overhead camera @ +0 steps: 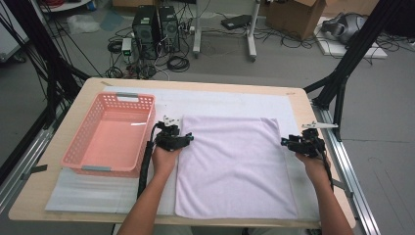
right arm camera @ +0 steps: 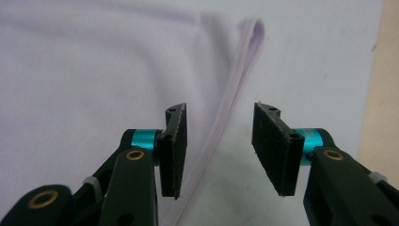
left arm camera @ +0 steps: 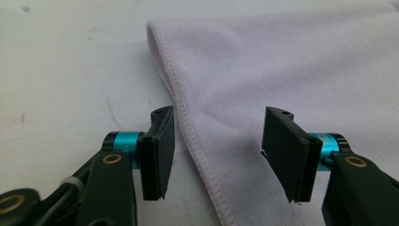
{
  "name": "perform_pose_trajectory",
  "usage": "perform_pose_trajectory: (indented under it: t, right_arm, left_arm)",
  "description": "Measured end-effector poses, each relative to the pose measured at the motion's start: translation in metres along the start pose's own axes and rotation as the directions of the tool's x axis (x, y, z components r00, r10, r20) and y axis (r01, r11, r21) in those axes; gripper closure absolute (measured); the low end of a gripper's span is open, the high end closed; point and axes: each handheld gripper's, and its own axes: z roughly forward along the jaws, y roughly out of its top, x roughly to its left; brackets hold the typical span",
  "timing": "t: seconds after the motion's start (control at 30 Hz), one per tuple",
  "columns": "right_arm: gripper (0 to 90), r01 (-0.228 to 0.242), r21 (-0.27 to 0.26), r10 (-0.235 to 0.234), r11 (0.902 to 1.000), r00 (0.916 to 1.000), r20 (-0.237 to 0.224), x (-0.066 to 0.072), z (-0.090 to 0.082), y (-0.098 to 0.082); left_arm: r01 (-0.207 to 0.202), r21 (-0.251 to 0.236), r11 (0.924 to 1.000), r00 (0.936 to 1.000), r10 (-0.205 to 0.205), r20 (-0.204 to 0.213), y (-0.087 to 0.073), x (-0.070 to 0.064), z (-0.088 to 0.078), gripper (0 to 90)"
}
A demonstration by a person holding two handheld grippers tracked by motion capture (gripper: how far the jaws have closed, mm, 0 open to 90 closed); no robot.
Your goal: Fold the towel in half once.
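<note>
In the high view, a pale lilac towel is lying flat on the white mat that is covering the wooden table, reaching from mid-table to the near edge. The left gripper is sitting at the towel's left edge, toward its far corner, with the person's left hand behind it; the right gripper is sitting at the towel's right edge at about the same depth, held by the right hand. A pink basket is standing left of the towel, just beside the left gripper. In the left gripper view, the jaws are standing apart, and the towel's stitched edge is running between them, closer to the left pad; the pads are not pressing on the cloth. The towel's far corner is curling up slightly beyond them. In the right gripper view, the jaws are likewise standing apart, with the towel's layered edge passing through the gap nearer the left pad, and neither pad is clamping it. The bare table edge is showing at the right of that view.
</note>
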Motion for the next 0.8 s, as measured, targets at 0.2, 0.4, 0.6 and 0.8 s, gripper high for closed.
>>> perform_pose_trajectory:
  t: [0.2,0.4,0.6,0.8]
  right_arm:
    - [84.8,-0.021,0.036,0.020,0.9991,0.9994,0.029,0.010,0.009,-0.014]
    - [63.9,-0.023,0.001,0.023,0.9997,0.9926,0.119,0.019,0.003,-0.018]
    - [60.1,-0.037,-0.082,0.042,0.9960,0.9971,0.064,0.023,-0.029,-0.035]
    - [61.8,0.013,-0.091,-0.009,0.9957,0.9991,0.042,0.028,-0.054,-0.055]
  left_arm:
    - [0.010,0.010,0.9999,0.9998,-0.010,0.016,-0.005,-0.002,-0.006,45.9]
    - [-0.029,0.050,0.9983,0.9987,0.027,0.044,-0.009,-0.006,-0.017,43.7]
    - [-0.051,-0.009,0.9987,0.9943,0.051,0.093,-0.011,-0.014,-0.030,44.4]
    - [-0.068,-0.053,0.9963,0.9885,0.074,0.132,-0.022,-0.022,-0.041,44.3]
